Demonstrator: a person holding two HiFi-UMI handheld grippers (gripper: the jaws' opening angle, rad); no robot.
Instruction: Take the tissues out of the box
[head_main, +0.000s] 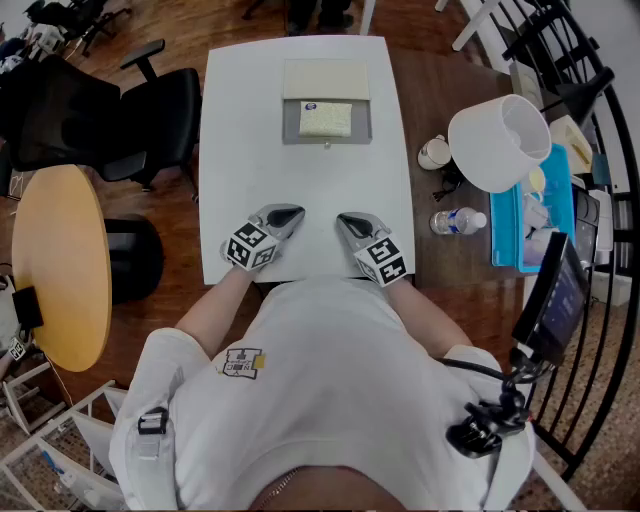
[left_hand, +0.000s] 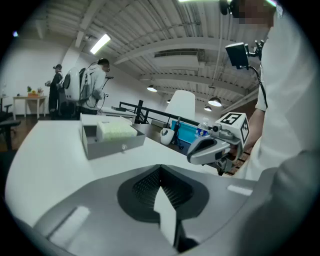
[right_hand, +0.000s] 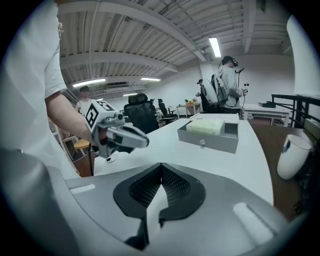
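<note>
A grey open box sits at the far middle of the white table, with a pale tissue pack inside it and a cream lid lying behind. The box shows ahead in the left gripper view, and the same box in the right gripper view. My left gripper and right gripper rest side by side near the table's front edge, well short of the box. Both are shut with nothing between their jaws.
To the right stand a white lampshade, a water bottle, a cup and a blue tray. Black office chairs and a round wooden table are on the left. People stand in the room's background.
</note>
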